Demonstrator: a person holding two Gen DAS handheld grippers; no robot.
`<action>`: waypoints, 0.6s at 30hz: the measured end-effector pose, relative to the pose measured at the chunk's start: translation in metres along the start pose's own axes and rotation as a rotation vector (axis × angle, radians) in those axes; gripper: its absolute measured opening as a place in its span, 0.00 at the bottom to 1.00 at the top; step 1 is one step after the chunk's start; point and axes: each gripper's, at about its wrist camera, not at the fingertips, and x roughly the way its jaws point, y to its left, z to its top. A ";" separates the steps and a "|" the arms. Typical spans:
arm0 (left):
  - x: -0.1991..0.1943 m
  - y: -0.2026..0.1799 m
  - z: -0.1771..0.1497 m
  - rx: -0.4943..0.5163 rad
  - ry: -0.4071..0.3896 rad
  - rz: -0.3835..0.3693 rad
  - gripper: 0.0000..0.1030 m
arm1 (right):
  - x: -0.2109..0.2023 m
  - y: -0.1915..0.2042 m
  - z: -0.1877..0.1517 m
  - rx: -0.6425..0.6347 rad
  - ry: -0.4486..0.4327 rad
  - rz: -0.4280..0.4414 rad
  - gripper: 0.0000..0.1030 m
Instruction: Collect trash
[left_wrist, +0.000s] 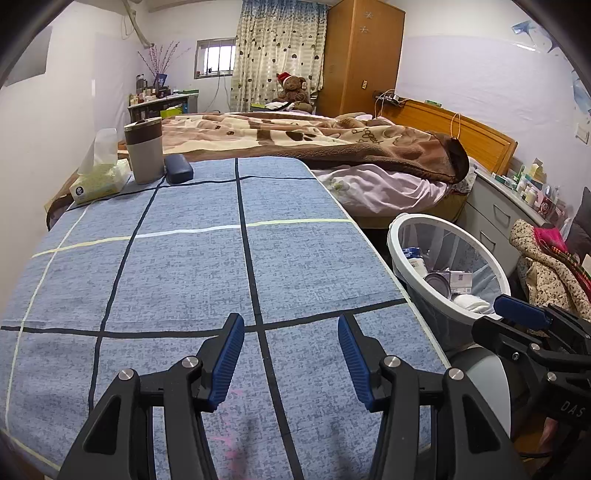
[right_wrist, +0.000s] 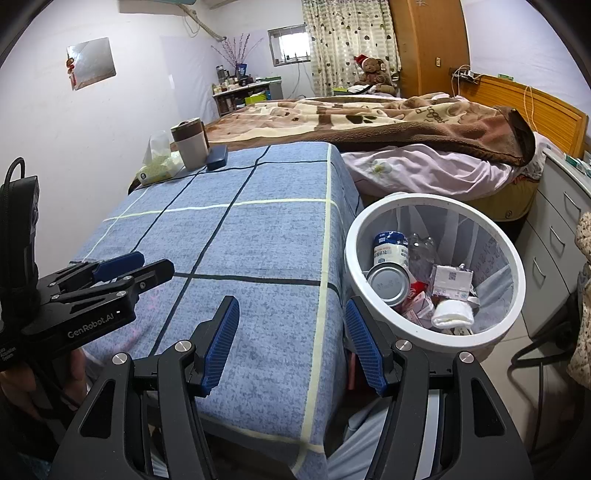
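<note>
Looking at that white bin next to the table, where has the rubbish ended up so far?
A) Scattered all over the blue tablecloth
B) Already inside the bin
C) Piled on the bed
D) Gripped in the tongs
B: the white bin already holds a metal can, a clear plastic bottle, small cartons and a white wad, while both tongs are open and hold nothing over the blue tablecloth.
</note>
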 end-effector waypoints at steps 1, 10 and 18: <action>0.000 0.000 0.000 0.000 0.000 0.001 0.51 | 0.000 0.000 0.000 -0.001 0.000 0.000 0.60; -0.002 0.001 -0.001 -0.004 0.002 0.007 0.51 | 0.000 0.001 0.001 -0.002 0.000 0.000 0.60; -0.002 0.003 -0.002 -0.004 0.008 0.010 0.51 | 0.000 0.001 0.001 -0.003 0.000 0.000 0.60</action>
